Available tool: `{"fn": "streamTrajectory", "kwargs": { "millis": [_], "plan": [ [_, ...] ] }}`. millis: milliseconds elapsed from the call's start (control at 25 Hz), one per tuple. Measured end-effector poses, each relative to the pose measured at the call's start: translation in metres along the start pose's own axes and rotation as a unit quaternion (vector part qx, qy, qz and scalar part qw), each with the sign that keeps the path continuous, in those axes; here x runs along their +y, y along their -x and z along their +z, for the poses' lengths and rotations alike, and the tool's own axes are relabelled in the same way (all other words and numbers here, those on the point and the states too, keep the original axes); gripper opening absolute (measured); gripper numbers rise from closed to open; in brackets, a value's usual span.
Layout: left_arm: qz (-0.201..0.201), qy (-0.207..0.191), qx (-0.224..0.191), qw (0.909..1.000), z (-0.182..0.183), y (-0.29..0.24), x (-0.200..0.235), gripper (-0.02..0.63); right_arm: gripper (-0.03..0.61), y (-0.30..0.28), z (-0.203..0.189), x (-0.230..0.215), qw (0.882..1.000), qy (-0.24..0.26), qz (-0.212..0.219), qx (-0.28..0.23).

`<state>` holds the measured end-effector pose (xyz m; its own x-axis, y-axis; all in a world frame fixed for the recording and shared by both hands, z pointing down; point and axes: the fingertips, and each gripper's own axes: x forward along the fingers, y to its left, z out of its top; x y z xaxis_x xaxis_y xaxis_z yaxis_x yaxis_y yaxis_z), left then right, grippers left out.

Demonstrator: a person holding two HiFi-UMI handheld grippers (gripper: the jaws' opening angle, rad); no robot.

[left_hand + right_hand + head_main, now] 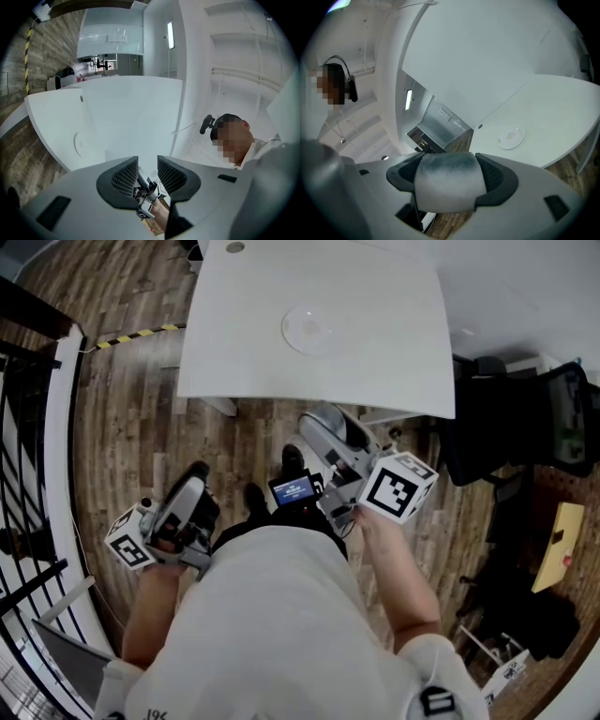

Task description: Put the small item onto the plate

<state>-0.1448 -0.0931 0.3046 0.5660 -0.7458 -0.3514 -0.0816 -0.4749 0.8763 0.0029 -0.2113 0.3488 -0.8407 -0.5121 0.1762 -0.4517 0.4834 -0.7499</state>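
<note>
Carry step: right hand-held gripper [448,174] was clenched on the small item [446,190], short of the tabletop [394,362]; left hand-held gripper [147,169] was released, empty. Plate [309,329] lay back from near edge; next move called for reaching over it

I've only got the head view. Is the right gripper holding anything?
Observer: Yes. The right gripper is shut on a whitish-grey small item.
Operator: And the left one?
Observer: The left gripper is open, with nothing held between its fingers.
Operator: Does the right gripper's camera see the plate?
Observer: Yes. The plate shows on the white table, above and to the right of the held item in that view, well apart from it.
</note>
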Motion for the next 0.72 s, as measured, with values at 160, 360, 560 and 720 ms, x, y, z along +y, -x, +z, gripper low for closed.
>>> {"fn": "streamTrajectory", "kwargs": {
  "millis": [160, 360, 560, 720],
  "plan": [
    [0.003, -0.001, -0.003, 1.0, 0.005, -0.019, 0.011, 0.112, 0.318, -0.013, 0.012, -0.016, 1.0, -0.003, 0.003, 0.009],
    [0.007, -0.001, 0.002, 1.0, 0.007, -0.039, 0.023, 0.112, 0.318, -0.021, 0.024, -0.031, 1.0, -0.002, 0.001, 0.017],
    [0.013, 0.007, 0.009, 0.9999, 0.004, -0.07, 0.048, 0.112, 0.318, -0.026, 0.037, -0.066, 1.0, -0.001, -0.01, 0.029],
    [0.016, 0.007, 0.018, 0.9997, 0.001, -0.078, 0.051, 0.112, 0.318, -0.028, 0.039, -0.072, 0.999, 0.01, -0.017, 0.038]
  ]
}}
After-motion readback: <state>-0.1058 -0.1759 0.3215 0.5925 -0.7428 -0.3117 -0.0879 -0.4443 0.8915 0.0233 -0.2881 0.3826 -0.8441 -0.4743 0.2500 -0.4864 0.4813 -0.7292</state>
